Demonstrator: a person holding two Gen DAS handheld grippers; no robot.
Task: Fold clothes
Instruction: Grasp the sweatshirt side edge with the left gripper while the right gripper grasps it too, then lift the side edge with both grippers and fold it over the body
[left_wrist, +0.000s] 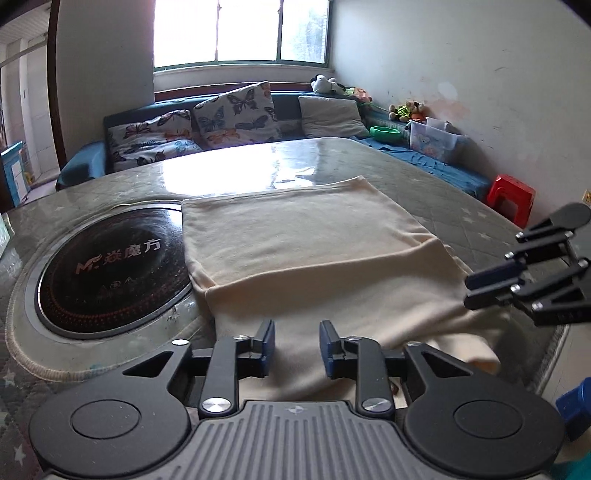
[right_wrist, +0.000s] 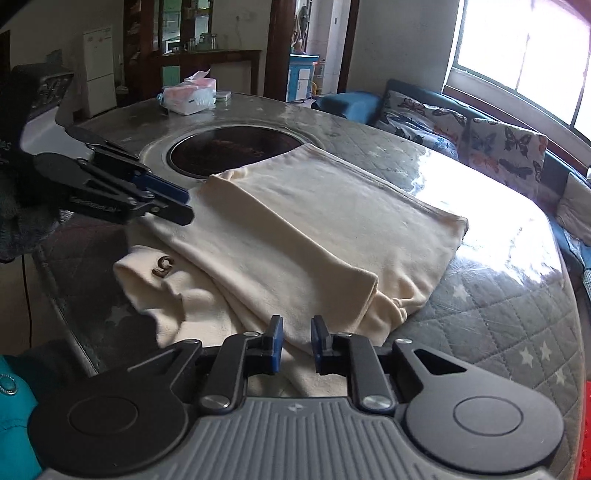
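I work at a round table (left_wrist: 461, 221) under a glossy clear sheet, quilted star-print cloth beneath it. Ahead and to the left of my left gripper (left_wrist: 297, 345) a black induction cooktop (left_wrist: 110, 266) is set into the tabletop. Beyond the table stands a dark sofa (left_wrist: 88, 162) with butterfly cushions (left_wrist: 236, 110) under a bright window (left_wrist: 240, 31); off to the right a red stool (left_wrist: 511, 197) stands by the wall.

The cream garment (left_wrist: 314, 243) lies folded on the table straight ahead of both grippers, its near edge running under their tips and its far left corner lapping the cooktop's rim. From my right gripper (right_wrist: 297, 341), a small dark emblem (right_wrist: 163, 266) shows on a rumpled part ahead to the left.

My left gripper has its jaws parted with cloth lying below the gap, its pads clear of it. My right gripper's jaws are parted more narrowly above the garment's near fold, gripping nothing.

The window glare bleaches the far tabletop, so its surface there is unreadable. The cooktop's far half is hidden by the garment in the right view.

A clear plastic bin (left_wrist: 436, 142) sits on the bench far ahead right of my left gripper; its contents are too blurred to name. A tissue box (right_wrist: 190, 96), tissues sticking up, sits at the table's far edge.
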